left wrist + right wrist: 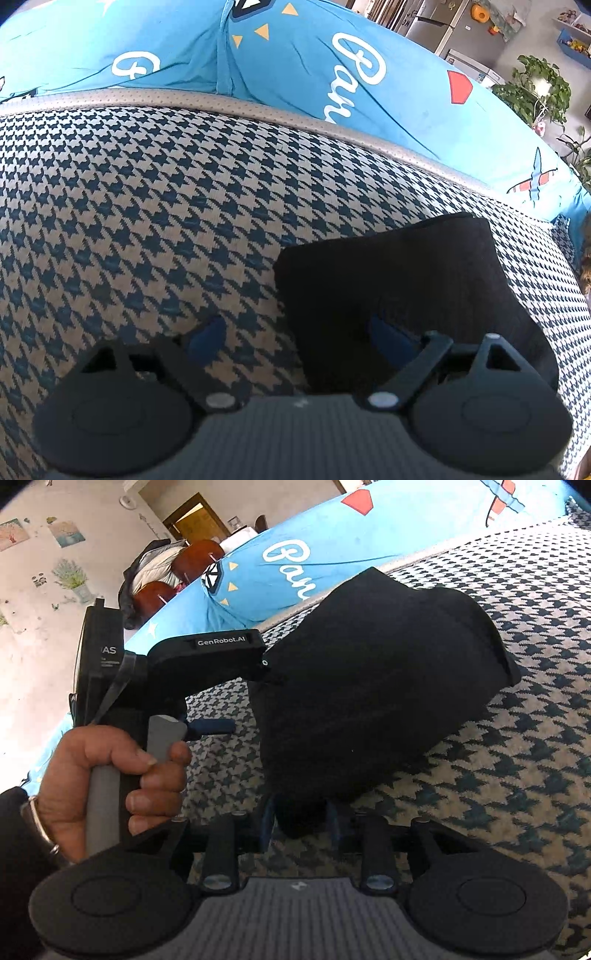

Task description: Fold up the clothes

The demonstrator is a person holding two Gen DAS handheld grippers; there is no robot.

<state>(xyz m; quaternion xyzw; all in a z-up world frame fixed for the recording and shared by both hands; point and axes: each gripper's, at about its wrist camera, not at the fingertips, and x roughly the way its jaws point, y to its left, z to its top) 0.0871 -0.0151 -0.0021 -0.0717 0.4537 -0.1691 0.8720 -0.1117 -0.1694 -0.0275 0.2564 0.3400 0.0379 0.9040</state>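
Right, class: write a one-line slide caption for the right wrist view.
Right gripper pinching the folded black cloth garment on a houndstooth-patterned surface, beside the hand-held left gripper.

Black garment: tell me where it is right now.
The black garment lies folded on the houndstooth cushion, just below the blue printed sheet; the right gripper pinches its near corner, the left gripper alongside.

The folded garment (406, 280) lies on the houndstooth cushion (147, 206) — the left tool (299, 332) straddles its left edge, the right tool (301, 821) sits at its near corner. Behind the cushion runs the printed sheet (295, 66); houseplants (535, 88) stand beyond.
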